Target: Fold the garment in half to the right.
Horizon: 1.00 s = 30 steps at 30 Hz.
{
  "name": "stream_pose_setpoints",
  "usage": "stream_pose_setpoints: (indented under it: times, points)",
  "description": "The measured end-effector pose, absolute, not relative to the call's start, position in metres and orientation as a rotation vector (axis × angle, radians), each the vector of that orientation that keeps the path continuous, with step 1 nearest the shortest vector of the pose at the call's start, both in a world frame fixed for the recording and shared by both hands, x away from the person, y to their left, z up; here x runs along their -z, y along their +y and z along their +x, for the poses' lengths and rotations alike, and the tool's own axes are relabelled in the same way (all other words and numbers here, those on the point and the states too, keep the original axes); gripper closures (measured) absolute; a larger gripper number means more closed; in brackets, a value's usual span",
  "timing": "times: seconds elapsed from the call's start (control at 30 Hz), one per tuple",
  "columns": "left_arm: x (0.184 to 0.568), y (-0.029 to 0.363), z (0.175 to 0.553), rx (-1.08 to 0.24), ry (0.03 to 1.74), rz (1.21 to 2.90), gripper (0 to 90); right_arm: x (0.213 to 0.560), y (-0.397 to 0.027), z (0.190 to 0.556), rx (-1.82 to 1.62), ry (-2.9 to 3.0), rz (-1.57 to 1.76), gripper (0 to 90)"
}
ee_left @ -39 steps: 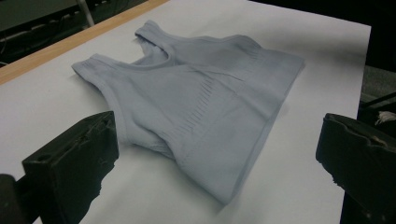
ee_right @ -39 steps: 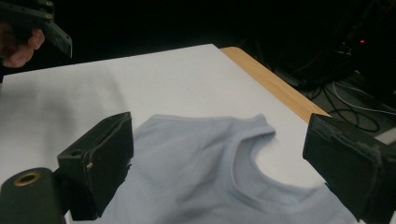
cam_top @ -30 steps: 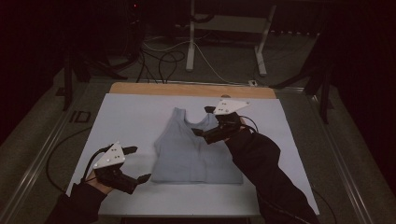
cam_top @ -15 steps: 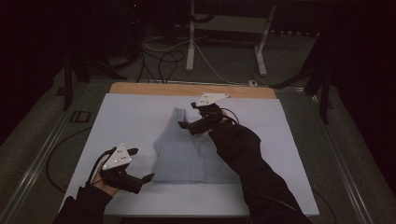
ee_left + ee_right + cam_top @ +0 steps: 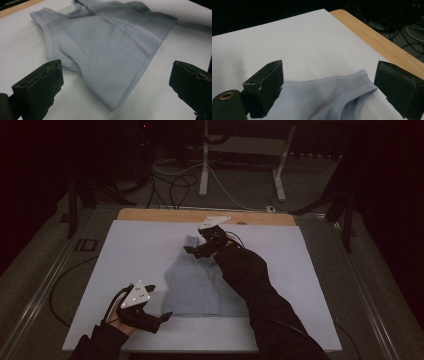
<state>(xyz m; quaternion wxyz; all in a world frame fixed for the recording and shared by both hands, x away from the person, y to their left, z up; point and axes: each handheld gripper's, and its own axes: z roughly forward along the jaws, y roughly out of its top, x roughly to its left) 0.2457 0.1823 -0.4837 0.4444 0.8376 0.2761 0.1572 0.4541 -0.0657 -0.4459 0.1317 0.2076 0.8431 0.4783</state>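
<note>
Both claws spread: left claw (image 5: 162, 316) nr vest (image 5: 200, 280) hem, right claw (image 5: 192, 251) over strap.

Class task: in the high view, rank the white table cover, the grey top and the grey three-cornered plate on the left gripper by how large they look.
1. White table cover, the largest.
2. Grey top, lying on it.
3. Three-cornered plate on the left gripper, plainly the smallest, although nearest the camera.
</note>
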Motion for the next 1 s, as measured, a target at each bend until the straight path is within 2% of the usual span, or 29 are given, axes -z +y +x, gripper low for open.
stream_pose_setpoints:
  times: [0.7,1.0]
  points:
    - [0.504,0.172,0.254,-0.311,0.739,2.197,0.5,0.476,-0.033,0.504,-1.292,2.480,0.785,10.1]
    - [0.514,0.170,0.256,-0.264,0.760,2.258,8.5,0.486,-0.025,0.526,-1.171,2.487,0.885,16.8]
